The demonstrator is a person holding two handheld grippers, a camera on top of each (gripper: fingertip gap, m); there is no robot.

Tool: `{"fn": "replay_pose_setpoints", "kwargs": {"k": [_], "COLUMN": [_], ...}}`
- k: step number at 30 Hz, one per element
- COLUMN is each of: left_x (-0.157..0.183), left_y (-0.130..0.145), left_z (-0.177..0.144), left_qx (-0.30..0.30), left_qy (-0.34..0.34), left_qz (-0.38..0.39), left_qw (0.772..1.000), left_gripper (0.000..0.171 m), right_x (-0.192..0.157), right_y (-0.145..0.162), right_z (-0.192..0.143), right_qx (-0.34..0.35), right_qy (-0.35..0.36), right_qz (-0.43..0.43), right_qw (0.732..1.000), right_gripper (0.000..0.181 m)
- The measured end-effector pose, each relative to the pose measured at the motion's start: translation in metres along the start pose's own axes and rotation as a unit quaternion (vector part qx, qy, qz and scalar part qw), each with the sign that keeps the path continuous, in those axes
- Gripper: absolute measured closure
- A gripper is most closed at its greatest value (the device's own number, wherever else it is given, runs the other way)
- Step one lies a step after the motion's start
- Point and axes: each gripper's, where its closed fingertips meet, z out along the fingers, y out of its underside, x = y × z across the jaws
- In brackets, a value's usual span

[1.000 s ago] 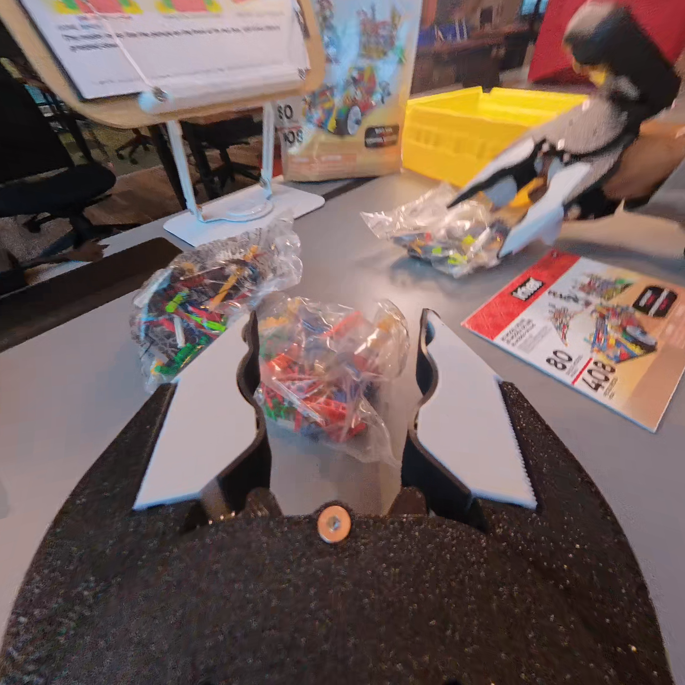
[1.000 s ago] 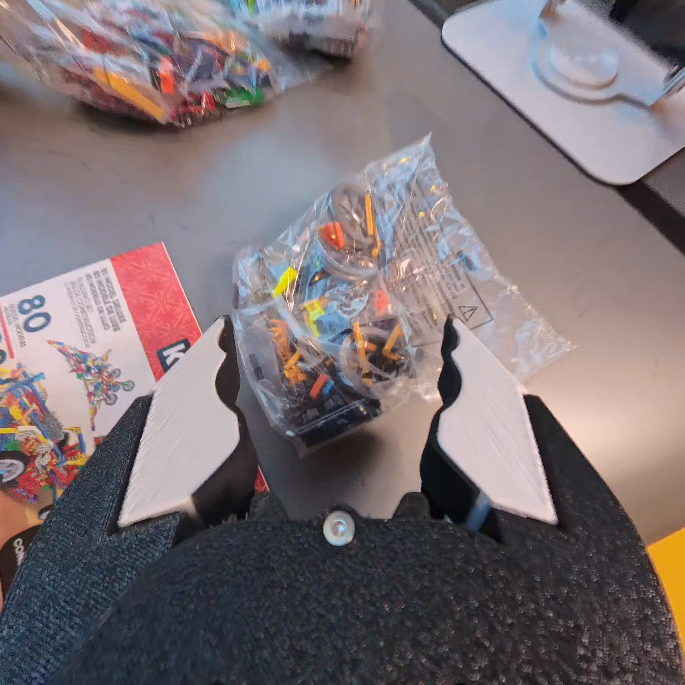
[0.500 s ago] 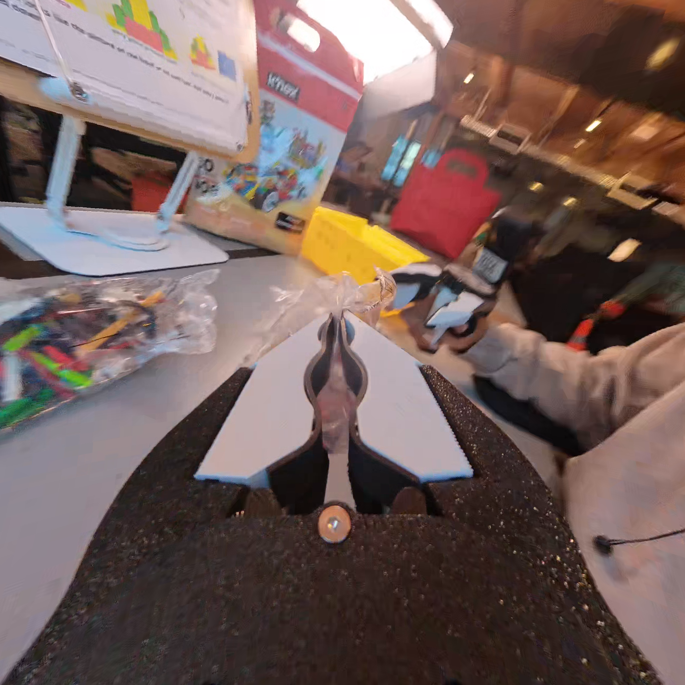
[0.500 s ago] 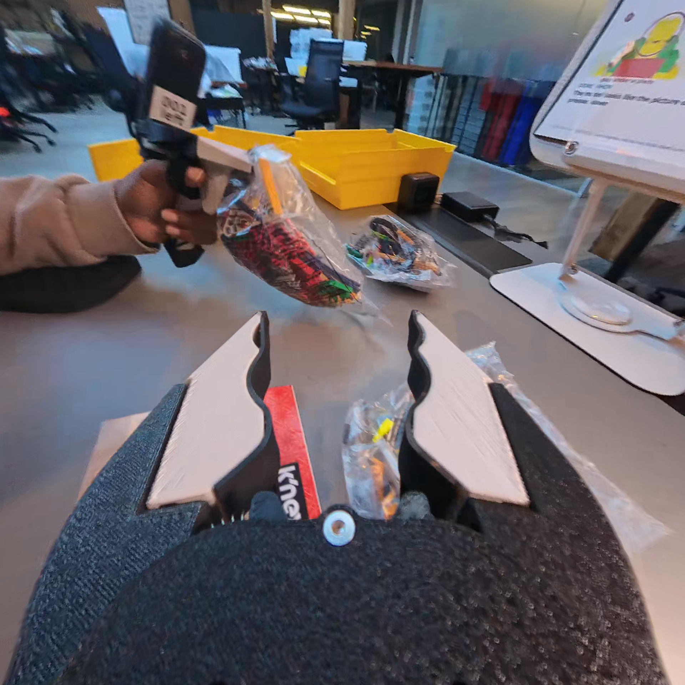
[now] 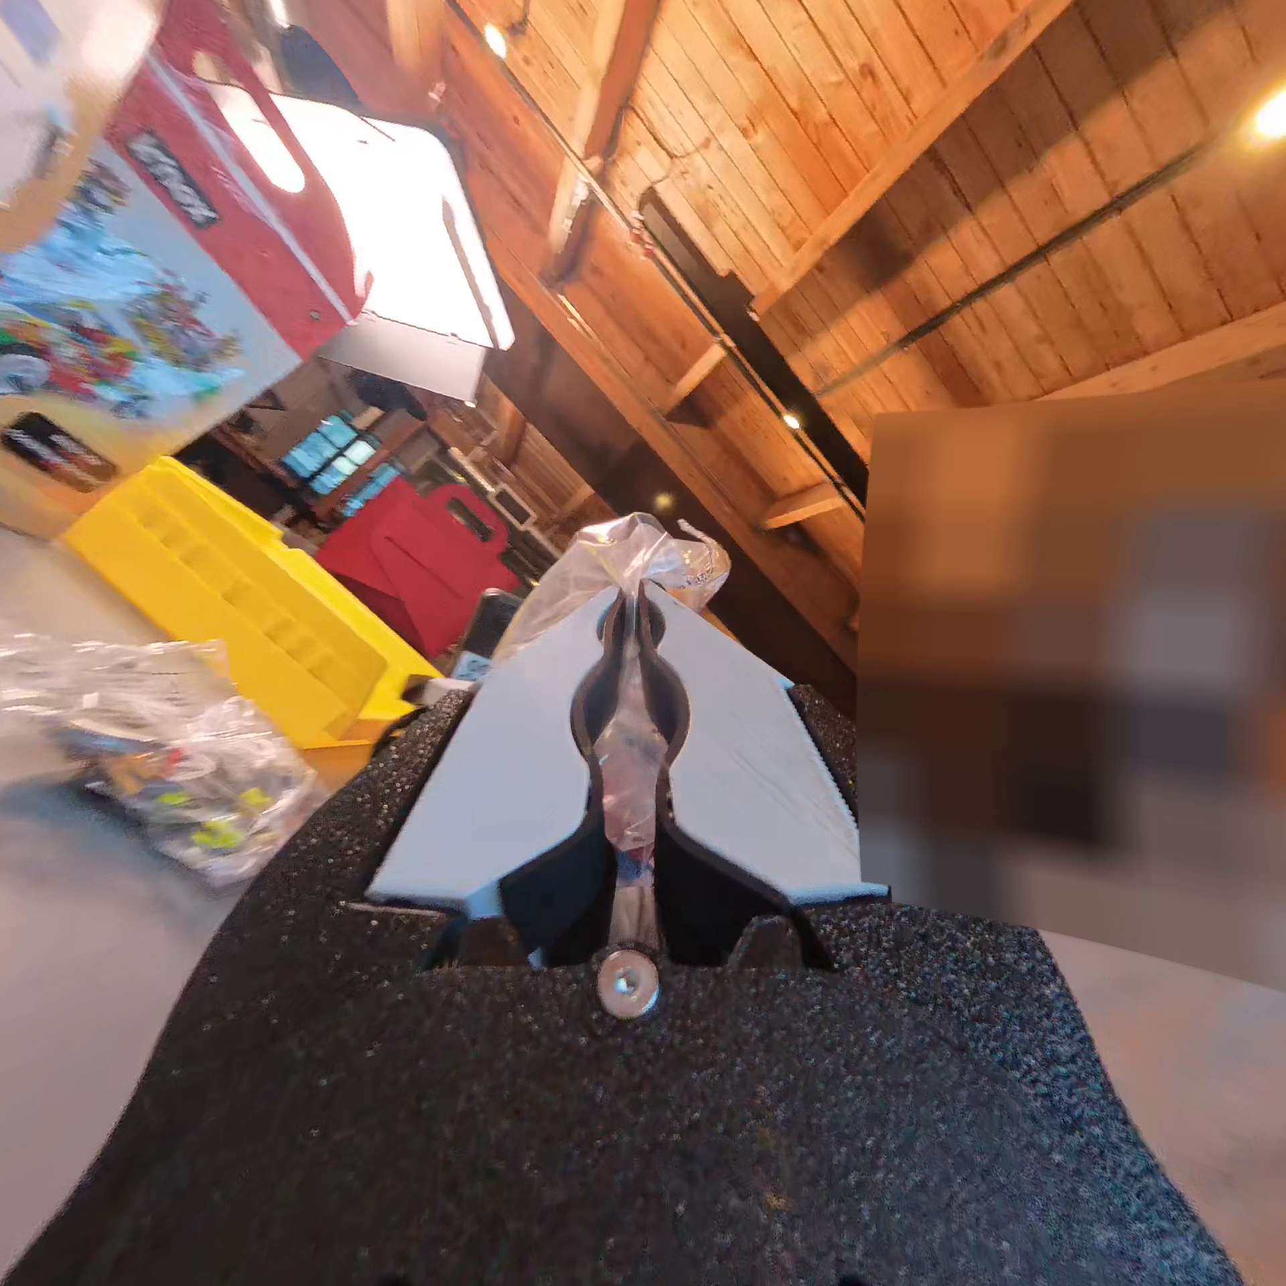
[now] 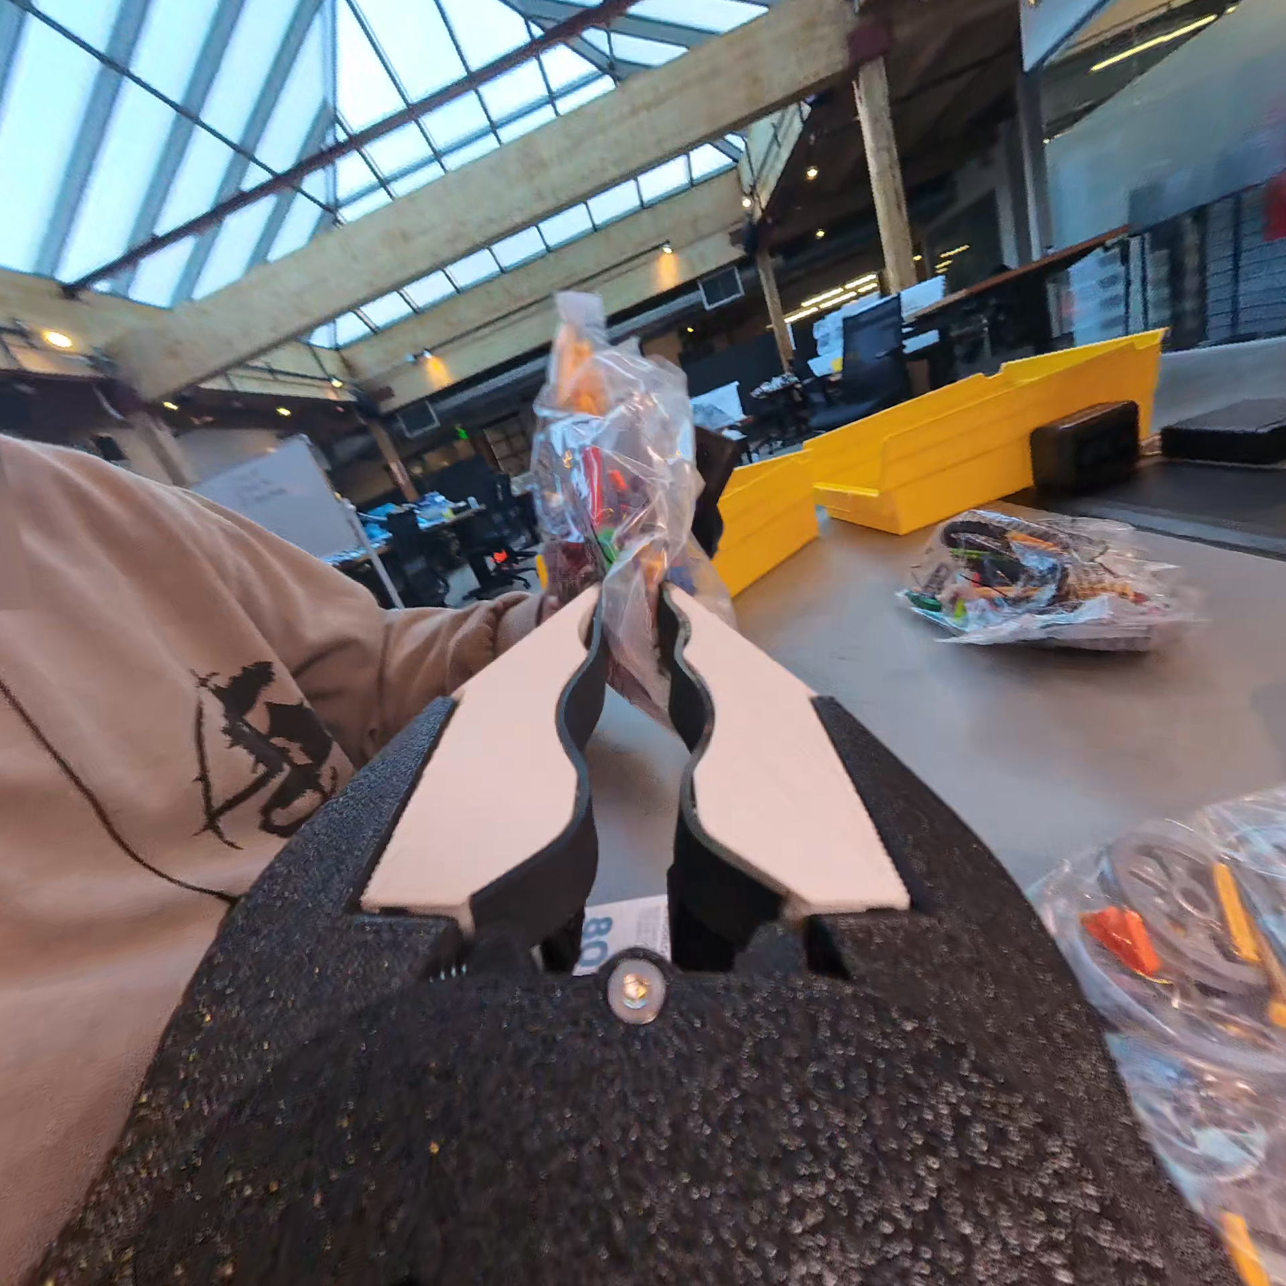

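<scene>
My left gripper (image 5: 630,607) is shut on the neck of a clear plastic bag of small coloured parts (image 5: 626,557). It holds the bag in the air, tilted up toward the wooden ceiling. In the right wrist view the same bag (image 6: 612,480) hangs upright in front of me. My right gripper (image 6: 630,612) is closed on its lower part, with the plastic pinched between the fingertips. A person's tan sleeve (image 6: 209,626) reaches in behind the bag. The left gripper is mostly hidden behind the bag there.
Two more bags of parts lie on the grey table (image 6: 974,751), one far right (image 6: 1044,584) and one near right (image 6: 1183,974). Yellow bins (image 6: 974,445) and a black box (image 6: 1085,445) stand at the back. A printed booklet (image 6: 626,932) lies under my right gripper. A toy box (image 5: 174,209) stands at the left. Across from one pair of fingers to the other is roughly 12 cm.
My left gripper closed on a bag, lifted it off the table and tilted upward. My right gripper left the bag it hovered over, rose, and closed from open onto the lifted bag.
</scene>
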Motion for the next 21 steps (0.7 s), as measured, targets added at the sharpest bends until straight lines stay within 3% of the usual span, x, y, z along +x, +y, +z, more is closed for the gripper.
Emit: {"fn": "replay_pose_setpoints", "kwargs": {"k": [1,5,9,11,13,16,18,19,20,21], "left_x": [-0.014,-0.069,-0.103,-0.110,-0.111,-0.109,-0.117,-0.120,-0.121,-0.120], "left_y": [-0.001,0.015,0.027,0.030,0.029,0.028,0.031,0.034,0.036,0.037], "left_z": [-0.008,-0.041,-0.065,-0.073,-0.074,-0.057,-0.045,-0.040,-0.036,-0.034], "left_qx": [-0.002,-0.089,-0.183,-0.225,-0.252,-0.273,-0.287,-0.290,-0.292,-0.296], "left_qy": [-0.042,-0.209,-0.328,-0.357,-0.362,-0.324,-0.303,-0.289,-0.275,-0.265], "left_qz": [0.011,0.068,0.143,0.190,0.238,0.298,0.301,0.290,0.277,0.263], "left_qw": [0.999,0.971,0.916,0.887,0.865,0.856,0.858,0.865,0.873,0.879], "left_gripper": [0.171,0.171,0.171,0.171,0.149,0.106,0.094,0.094,0.109,0.147], "right_x": [-0.004,0.006,0.036,0.042,0.049,0.043,0.039,0.035,0.032,0.032], "right_y": [-0.005,-0.004,0.007,0.015,0.023,0.026,0.027,0.028,0.029,0.028], "right_z": [-0.003,-0.015,-0.029,-0.035,-0.039,-0.032,-0.024,-0.019,-0.015,-0.015], "right_qx": [0.009,-0.010,-0.010,-0.011,-0.027,-0.050,-0.069,-0.082,-0.093,-0.099], "right_qy": [-0.011,0.015,0.070,0.080,0.106,0.086,0.077,0.067,0.060,0.063], "right_qz": [0.013,0.076,0.249,0.289,0.289,0.286,0.263,0.252,0.241,0.226], "right_qw": [1.000,0.997,0.966,0.954,0.951,0.953,0.959,0.962,0.964,0.967], "right_gripper": [0.174,0.176,0.175,0.175,0.176,0.175,0.175,0.175,0.174,0.174]}}
